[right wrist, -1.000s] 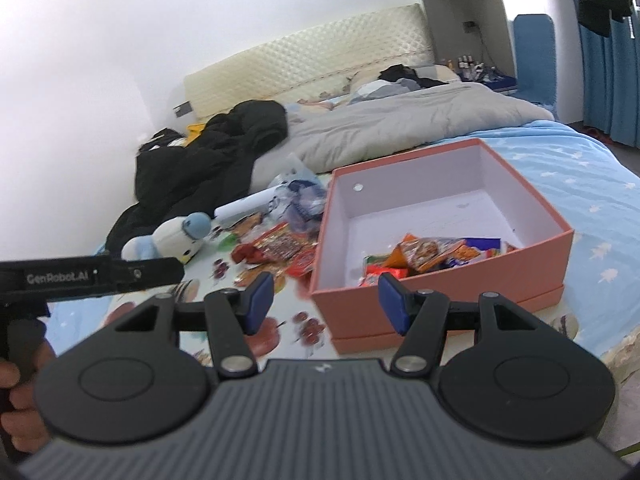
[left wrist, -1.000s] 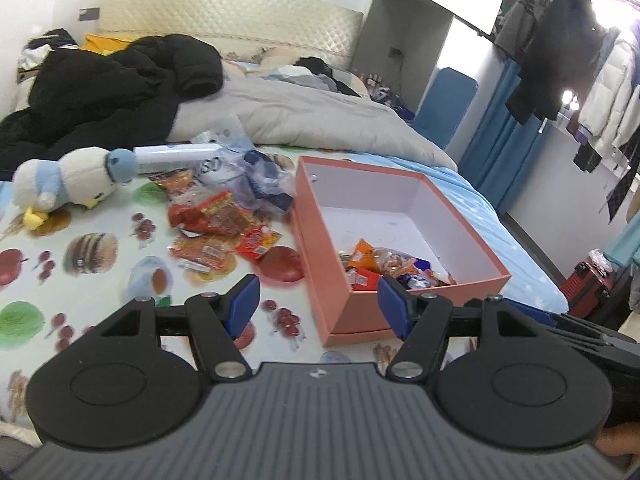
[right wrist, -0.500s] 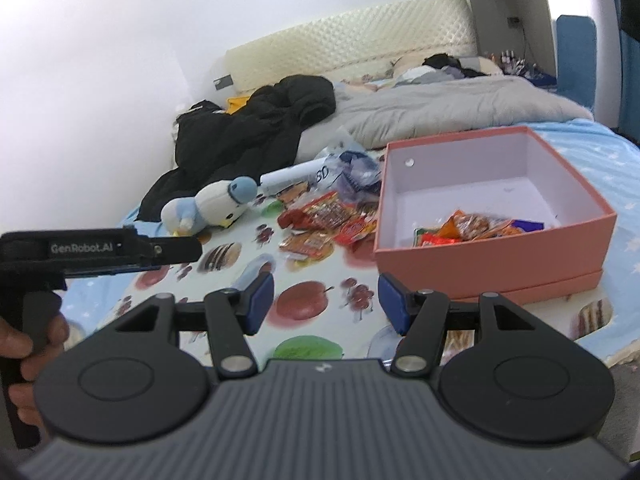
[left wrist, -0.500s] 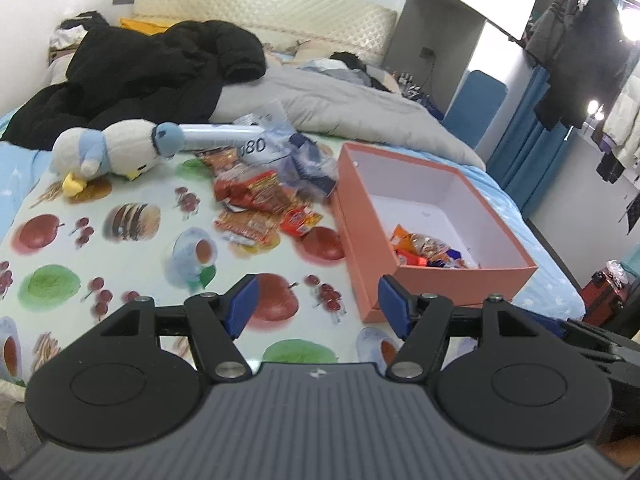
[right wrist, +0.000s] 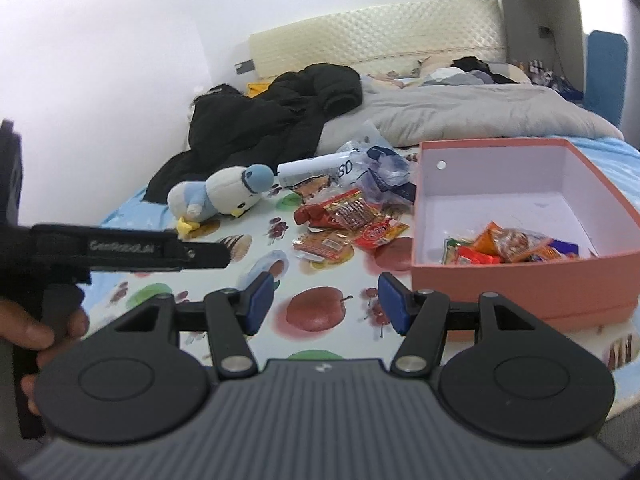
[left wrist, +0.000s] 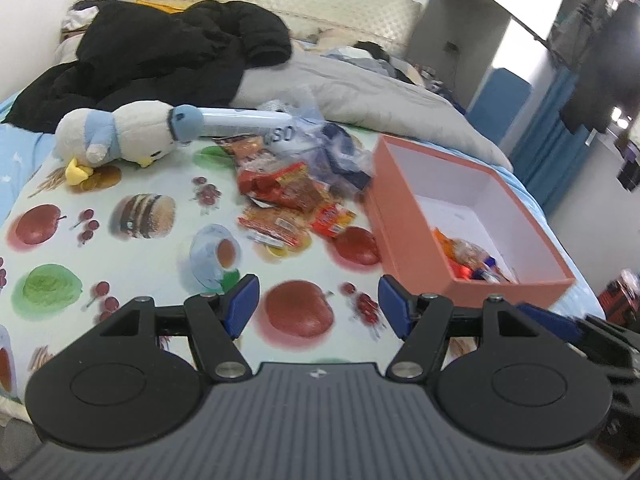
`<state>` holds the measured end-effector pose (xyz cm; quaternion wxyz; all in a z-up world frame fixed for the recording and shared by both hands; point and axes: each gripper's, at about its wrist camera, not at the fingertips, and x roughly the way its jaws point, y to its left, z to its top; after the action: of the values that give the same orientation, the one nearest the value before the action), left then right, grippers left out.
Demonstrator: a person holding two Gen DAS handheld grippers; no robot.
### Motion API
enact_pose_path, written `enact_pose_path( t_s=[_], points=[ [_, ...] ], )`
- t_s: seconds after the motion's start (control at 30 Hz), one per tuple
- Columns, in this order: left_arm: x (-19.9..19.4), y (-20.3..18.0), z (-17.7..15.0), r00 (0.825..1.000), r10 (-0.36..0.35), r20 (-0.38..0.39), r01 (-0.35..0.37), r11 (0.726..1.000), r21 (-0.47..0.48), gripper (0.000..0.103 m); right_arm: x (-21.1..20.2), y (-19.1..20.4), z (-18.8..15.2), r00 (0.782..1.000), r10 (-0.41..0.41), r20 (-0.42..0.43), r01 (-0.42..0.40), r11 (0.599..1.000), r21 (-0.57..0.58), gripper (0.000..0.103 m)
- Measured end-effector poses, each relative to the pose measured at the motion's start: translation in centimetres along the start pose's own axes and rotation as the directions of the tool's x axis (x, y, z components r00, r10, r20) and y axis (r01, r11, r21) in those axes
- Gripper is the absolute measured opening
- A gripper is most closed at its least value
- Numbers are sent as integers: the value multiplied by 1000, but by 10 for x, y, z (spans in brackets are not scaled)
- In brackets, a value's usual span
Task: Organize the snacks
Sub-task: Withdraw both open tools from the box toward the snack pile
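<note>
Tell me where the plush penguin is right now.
The plush penguin lies on the printed cloth, left of the snack pile in both views, just in front of the black jacket.

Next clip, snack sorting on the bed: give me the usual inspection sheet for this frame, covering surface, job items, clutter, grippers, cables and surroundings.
Surface: fruit-print sheet spread over the bed.
Job's things: pink box, open, a few snack packets in its near corner; loose snack pile on the sheet left of the box.
Clutter: plush penguin lying on its side; white tube; crumpled plastic bag behind the pile; black jacket; grey duvet.
Grippers: left gripper open, empty; right gripper open, empty; both above the sheet, short of the pile.
Cables: nothing seen on the bed.
Surroundings: quilted headboard, blue chair, hanging clothes.
</note>
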<state>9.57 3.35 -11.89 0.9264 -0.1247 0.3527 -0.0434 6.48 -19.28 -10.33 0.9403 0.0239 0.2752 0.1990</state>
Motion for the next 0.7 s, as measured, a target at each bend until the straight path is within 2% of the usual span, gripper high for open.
enact_pose_path(
  t_s=[0.2, 0.43, 0.6, 0.7],
  points=[
    [38, 24, 11, 1000, -2, -3, 2, 999, -40, 71, 19, 0, 5, 1000, -4, -10, 4, 1000, -30, 60],
    [79, 63, 22, 999, -31, -5, 30, 989, -144, 69, 51, 12, 6, 1000, 3, 0, -3, 996, -87, 60],
    [109, 90, 32, 999, -32, -6, 30, 981, -192, 68, 87, 26, 7, 1000, -22, 14, 23, 990, -139, 60],
    [134, 105, 36, 999, -36, -30, 29, 976, -216, 64, 115, 28, 10, 999, -50, 6, 50, 989, -142, 58]
  ],
)
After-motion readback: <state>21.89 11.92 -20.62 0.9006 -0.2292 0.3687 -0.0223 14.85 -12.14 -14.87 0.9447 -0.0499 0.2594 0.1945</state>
